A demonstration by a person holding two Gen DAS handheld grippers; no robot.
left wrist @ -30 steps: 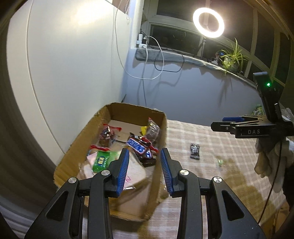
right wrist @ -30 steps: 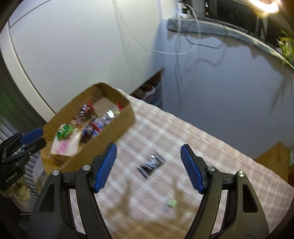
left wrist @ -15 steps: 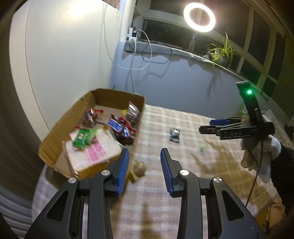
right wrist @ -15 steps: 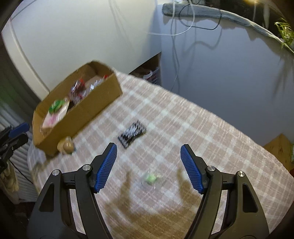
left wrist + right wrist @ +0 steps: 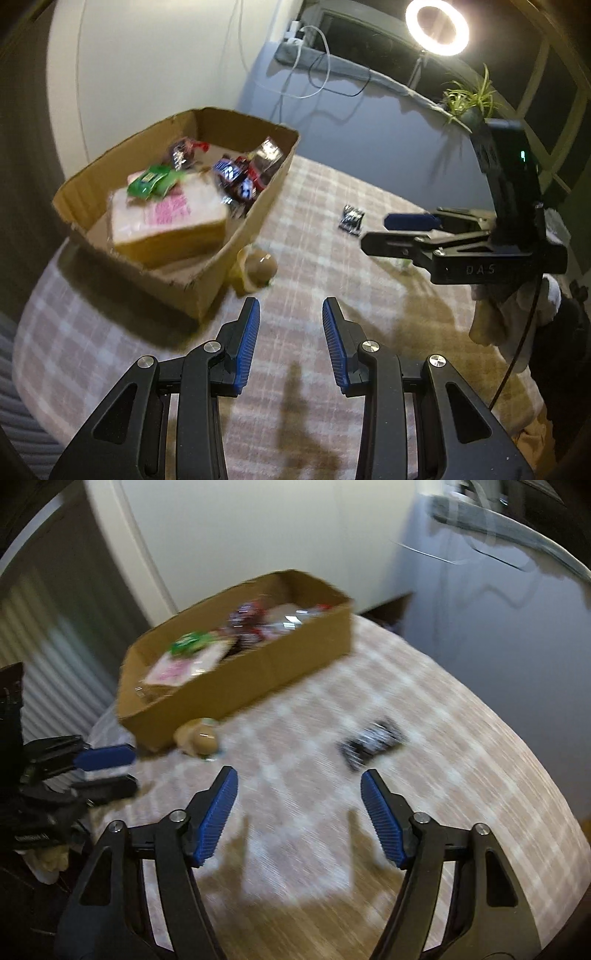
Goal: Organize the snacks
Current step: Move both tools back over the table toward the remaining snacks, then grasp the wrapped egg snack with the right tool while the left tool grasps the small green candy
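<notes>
1. Table with pink-and-white checked cloth (image 5: pixel 317 229): it fills the scene below both of your grippers.

2. Open brown cardboard box (image 5: pixel 236 236): it sits at the far left of the table. Inside lie a wrapped sandwich-bread pack with pink print (image 5: pixel 166 218), a green snack packet (image 5: pixel 151 181) resting on that pack's far end, blue-and-red chocolate bar wrappers (image 5: pixel 236 181) toward the right wall, and further wrapped sweets at the far end, too blurred to name.

3. Your left gripper (image 5: pixel 290 343): it hovers low over the near cloth, pointing toward the box's near right corner. Its blue pads stand a moderate gap apart and hold nothing.

4. Your right gripper (image 5: pixel 299 812): it is raised above the table, angled down toward the middle. Its blue pads are spread wide with nothing between them. From the left camera it shows level at the right (image 5: pixel 406 236).

5. Small tan round snack in clear wrap (image 5: pixel 255 269): it lies on the cloth, just beside the box's near right corner and ahead of your left gripper.

6. Small black-and-white sachet (image 5: pixel 373 742): it lies flat on the cloth, well apart from the box on the right, just beyond your right gripper's right finger.
</notes>
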